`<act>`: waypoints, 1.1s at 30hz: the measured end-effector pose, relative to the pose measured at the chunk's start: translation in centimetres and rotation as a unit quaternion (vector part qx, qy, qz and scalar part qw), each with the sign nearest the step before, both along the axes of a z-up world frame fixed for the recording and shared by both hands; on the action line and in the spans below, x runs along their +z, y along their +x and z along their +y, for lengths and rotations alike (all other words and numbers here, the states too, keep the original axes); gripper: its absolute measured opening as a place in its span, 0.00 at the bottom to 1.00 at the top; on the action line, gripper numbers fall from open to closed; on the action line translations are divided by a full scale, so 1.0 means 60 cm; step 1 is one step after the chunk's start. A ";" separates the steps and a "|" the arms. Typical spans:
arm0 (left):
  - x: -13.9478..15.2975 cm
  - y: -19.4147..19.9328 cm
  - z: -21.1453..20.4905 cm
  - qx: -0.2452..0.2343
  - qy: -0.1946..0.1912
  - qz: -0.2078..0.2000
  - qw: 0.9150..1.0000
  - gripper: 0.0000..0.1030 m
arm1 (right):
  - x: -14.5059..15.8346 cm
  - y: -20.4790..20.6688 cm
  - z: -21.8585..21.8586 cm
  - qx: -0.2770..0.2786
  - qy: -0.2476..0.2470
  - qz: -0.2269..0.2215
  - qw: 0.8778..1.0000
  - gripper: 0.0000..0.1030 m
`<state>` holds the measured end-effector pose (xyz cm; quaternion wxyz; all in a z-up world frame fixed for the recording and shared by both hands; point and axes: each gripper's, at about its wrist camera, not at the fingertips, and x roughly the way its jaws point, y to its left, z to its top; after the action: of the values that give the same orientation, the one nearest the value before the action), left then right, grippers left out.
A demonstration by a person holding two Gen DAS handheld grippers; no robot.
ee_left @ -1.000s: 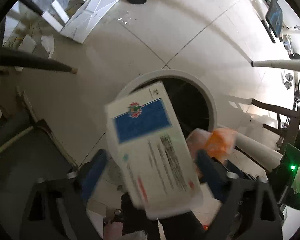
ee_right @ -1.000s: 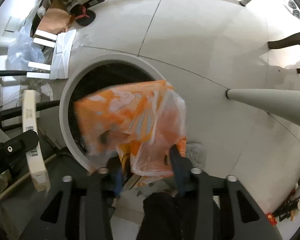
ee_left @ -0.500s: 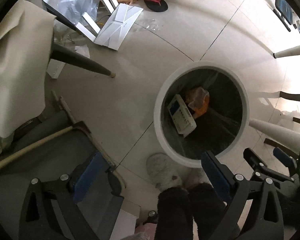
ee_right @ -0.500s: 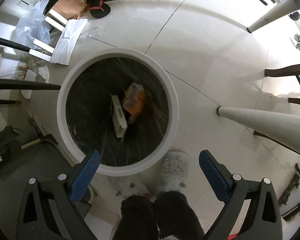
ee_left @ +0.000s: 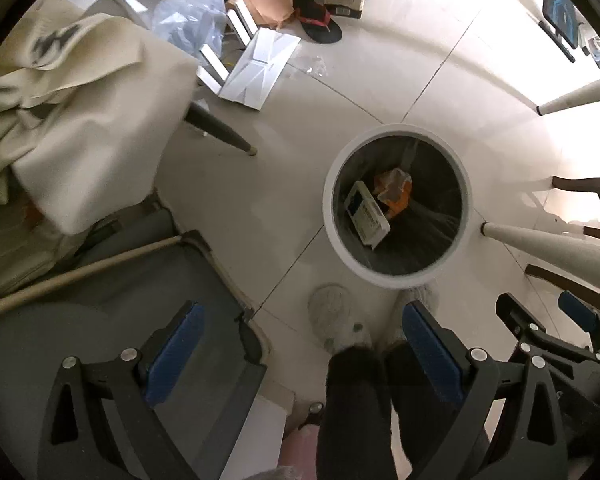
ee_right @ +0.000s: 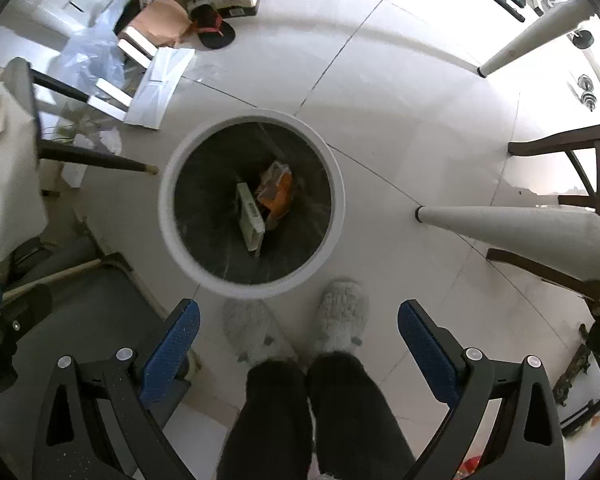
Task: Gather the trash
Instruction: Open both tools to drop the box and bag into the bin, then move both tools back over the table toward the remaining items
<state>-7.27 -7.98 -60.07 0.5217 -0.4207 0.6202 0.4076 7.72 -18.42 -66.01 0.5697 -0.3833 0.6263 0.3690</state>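
Note:
A round white-rimmed trash bin (ee_left: 396,276) (ee_right: 252,286) with a dark liner stands on the pale tiled floor. Inside it lie a white and blue box (ee_left: 367,212) (ee_right: 250,216) and an orange plastic bag (ee_left: 394,192) (ee_right: 277,192). My left gripper (ee_left: 300,336) points straight down, high above the floor beside the bin, open, nothing between its blue pads. My right gripper (ee_right: 298,328) hangs open over the bin's near edge, also holding nothing. The right gripper (ee_left: 548,324) shows at the lower right of the left wrist view.
A person's dark trouser legs and fluffy slippers (ee_right: 342,316) stand just below the bin. A cloth-draped chair (ee_left: 80,128) is at left. White table legs (ee_right: 512,228), dark chair frames, flattened white cardboard (ee_left: 260,68), a plastic bag and a sandal (ee_left: 320,28) lie around.
Both grippers let go: the box and the orange bag dropped into the bin. Both jaws opened wide and both hands rose, so the bin looks smaller.

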 end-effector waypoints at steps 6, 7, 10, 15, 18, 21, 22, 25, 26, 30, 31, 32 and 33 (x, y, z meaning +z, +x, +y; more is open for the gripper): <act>0.134 -0.032 -0.028 0.009 0.006 -0.001 1.000 0.98 | 0.141 -0.016 -0.019 0.010 0.010 0.010 1.000 0.97; 0.156 -0.036 -0.031 0.011 0.009 0.000 1.000 0.98 | 0.166 -0.017 -0.021 0.010 0.013 0.014 1.000 0.97; 0.233 -0.048 -0.035 0.017 0.022 -0.002 1.000 0.98 | 0.244 -0.021 -0.029 0.011 0.022 0.019 1.000 0.97; 0.357 -0.047 -0.030 0.018 0.058 -0.005 0.998 0.98 | 0.386 -0.015 -0.032 -0.001 0.054 0.035 0.998 0.97; 0.424 -0.030 -0.012 0.016 0.087 -0.011 0.996 0.98 | 0.462 0.010 -0.028 -0.017 0.079 0.040 0.996 0.97; 0.474 0.007 0.014 0.013 0.106 -0.025 0.994 0.98 | 0.522 0.055 -0.023 -0.043 0.099 0.043 0.993 0.97; 0.487 0.021 0.020 0.009 0.113 -0.029 0.993 0.98 | 0.544 0.080 -0.018 -0.054 0.105 0.041 0.992 0.97; 0.523 0.086 0.051 -0.004 0.131 -0.041 0.991 0.98 | 0.589 0.167 -0.005 -0.080 0.121 0.025 0.989 0.97; 0.529 0.107 0.060 -0.008 0.132 -0.044 0.990 0.98 | 0.598 0.197 0.001 -0.085 0.121 0.016 0.989 0.97; 0.539 0.222 0.110 -0.013 0.127 -0.055 0.990 0.98 | 0.607 0.352 0.035 -0.090 0.102 -0.022 0.990 0.97; 0.534 0.246 0.121 -0.011 0.125 -0.054 0.991 0.98 | 0.602 0.393 0.047 -0.086 0.095 -0.032 0.991 0.97; 0.527 0.272 0.132 -0.009 0.121 -0.052 0.991 0.98 | 0.593 0.438 0.065 -0.074 0.081 -0.044 0.993 0.97; 0.515 0.307 0.147 -0.006 0.114 -0.049 0.992 0.98 | 0.579 0.471 0.074 -0.066 0.070 -0.052 0.994 0.97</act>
<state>11.18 0.86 -29.15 0.5980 -0.3745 0.5461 0.4517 35.96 -13.98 -31.29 0.6500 -0.3193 0.5925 0.3527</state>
